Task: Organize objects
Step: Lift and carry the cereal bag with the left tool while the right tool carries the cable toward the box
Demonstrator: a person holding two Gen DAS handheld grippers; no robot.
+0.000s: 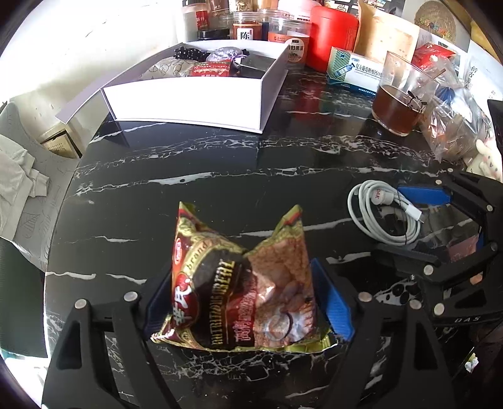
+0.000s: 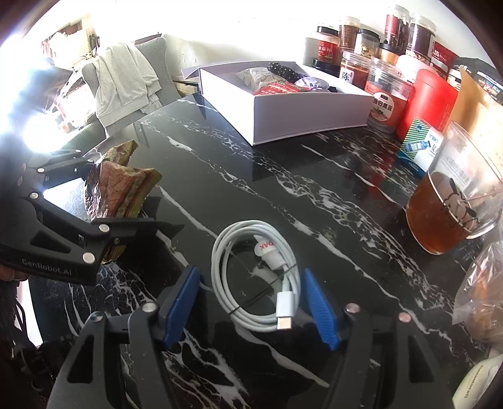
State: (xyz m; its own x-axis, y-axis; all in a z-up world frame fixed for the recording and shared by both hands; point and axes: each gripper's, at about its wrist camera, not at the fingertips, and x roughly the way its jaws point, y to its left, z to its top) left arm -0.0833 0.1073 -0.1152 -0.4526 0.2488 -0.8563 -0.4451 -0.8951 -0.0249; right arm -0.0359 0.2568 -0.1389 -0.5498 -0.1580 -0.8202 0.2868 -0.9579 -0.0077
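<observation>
A crumpled red-and-gold snack packet (image 1: pixel 220 283) stands on the black marble table (image 1: pixel 220 163) between the blue pads of my left gripper (image 1: pixel 242 277). The jaws are wide and the packet's sides lie against the pads without looking squeezed. In the right wrist view the same packet (image 2: pixel 119 188) sits inside the left gripper (image 2: pixel 132 195). A coiled white charging cable (image 2: pixel 217 261) lies flat between the pads of my right gripper (image 2: pixel 250 273), with a gap showing on its left side. The left wrist view shows that cable (image 1: pixel 355 207) and the right gripper (image 1: pixel 389 220) at the right.
An open white box (image 1: pixel 188 100) holding several small items stands at the back. Behind and right of it are jars (image 1: pixel 248 28), a red canister (image 1: pixel 333 37), a medicine carton (image 1: pixel 352 69), a glass of brown liquid (image 1: pixel 396 110) and a plastic bag (image 1: pixel 452 126). The table's rounded edge (image 1: pixel 63 204) runs along the left.
</observation>
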